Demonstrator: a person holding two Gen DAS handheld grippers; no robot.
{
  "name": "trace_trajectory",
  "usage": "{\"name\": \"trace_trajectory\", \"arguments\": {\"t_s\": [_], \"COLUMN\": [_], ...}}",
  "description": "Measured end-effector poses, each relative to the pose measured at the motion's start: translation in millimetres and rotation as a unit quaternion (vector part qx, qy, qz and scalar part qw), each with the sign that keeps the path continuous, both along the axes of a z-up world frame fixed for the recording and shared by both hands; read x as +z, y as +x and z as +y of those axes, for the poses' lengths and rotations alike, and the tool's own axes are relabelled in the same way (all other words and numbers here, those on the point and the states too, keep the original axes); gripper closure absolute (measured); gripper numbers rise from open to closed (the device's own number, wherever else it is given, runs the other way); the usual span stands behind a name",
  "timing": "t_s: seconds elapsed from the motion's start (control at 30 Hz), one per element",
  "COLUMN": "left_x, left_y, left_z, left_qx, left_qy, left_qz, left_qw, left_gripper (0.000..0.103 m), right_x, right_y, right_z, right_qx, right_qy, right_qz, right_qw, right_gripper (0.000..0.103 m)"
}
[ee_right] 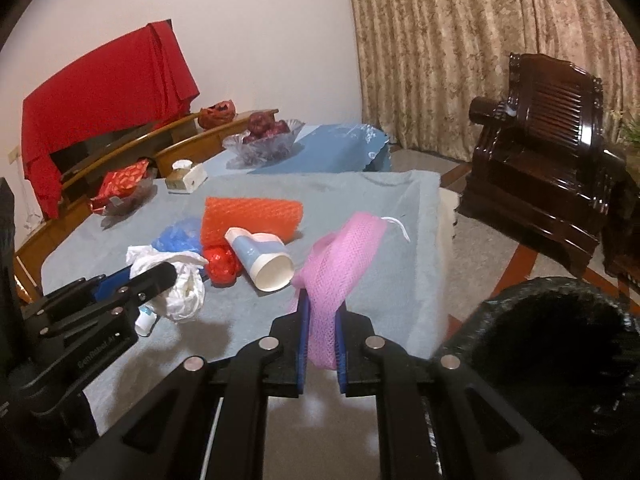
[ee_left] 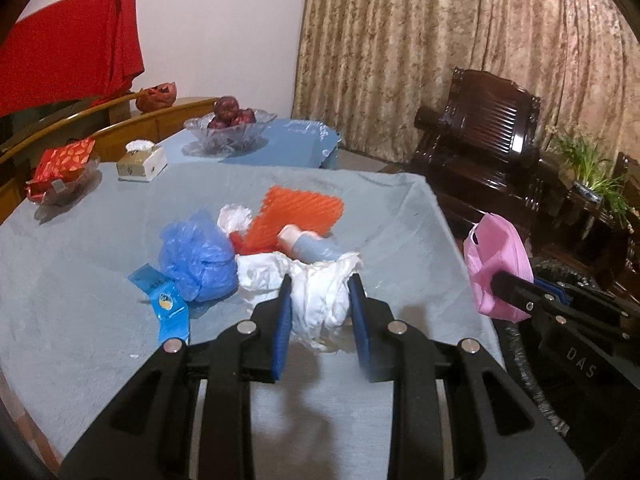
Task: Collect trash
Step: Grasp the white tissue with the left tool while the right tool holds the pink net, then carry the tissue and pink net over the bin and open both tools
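Note:
My left gripper (ee_left: 320, 285) is shut on a crumpled white plastic bag (ee_left: 320, 304), lifted just above the grey tablecloth (ee_left: 80, 288). My right gripper (ee_right: 322, 305) is shut on a pink mesh bag (ee_right: 340, 256) that droops over its fingers. The right gripper (ee_left: 505, 280) with the pink mesh bag (ee_left: 496, 256) shows at the right of the left wrist view. Left on the cloth are a blue plastic bag (ee_left: 198, 256), an orange foam net (ee_left: 300, 214), a blue-and-white paper cup (ee_right: 264, 258), red plastic (ee_right: 220, 262) and a blue wrapper (ee_left: 170, 306).
A black-lined bin (ee_right: 560, 344) stands off the table's right edge. Farther back on the table are a glass fruit bowl (ee_left: 228, 128), a tissue box (ee_left: 142, 162) and a dish with a red packet (ee_left: 60, 172). A dark wooden armchair (ee_left: 484, 136) stands before the curtain.

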State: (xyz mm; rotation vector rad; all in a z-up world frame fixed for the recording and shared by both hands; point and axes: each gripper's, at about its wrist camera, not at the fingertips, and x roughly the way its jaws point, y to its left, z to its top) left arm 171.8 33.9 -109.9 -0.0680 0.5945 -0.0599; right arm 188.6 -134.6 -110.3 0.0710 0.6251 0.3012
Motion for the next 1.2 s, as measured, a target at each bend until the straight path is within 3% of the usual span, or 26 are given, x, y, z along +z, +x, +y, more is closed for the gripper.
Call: {"name": "trace_trajectory", "arguments": {"t_s": [0.6,0.9,1.2], "left_x": [27.1,22.3,7.3], "left_y": [-11.1,-12.2,-12.2], "left_z": [-79.7,-143.5,-197.2], "left_qx": [-0.083,-0.160,-0.215], "left_qy": [-0.012,-0.020,-0.026], "left_qz": [-0.022,-0.016,-0.004], "left_qw": [0.9963,0.9868,0.9763], "left_gripper": [0.077,0.077,0.077], "right_x": [29.5,18.8,6.5], "right_y": [-44.7,-68.4,-87.3], "right_z": [-89.7,-155.3,-193.1], "right_qx": [-0.089,-0.165,-0.207], "right_qy": [-0.011,-0.019,-0.032], "right_qz": [-0.027,-0.009,0.008], "right_qw": [0.996,0.986,0.978], "right_gripper": [0.092,0.092,0.092]}}
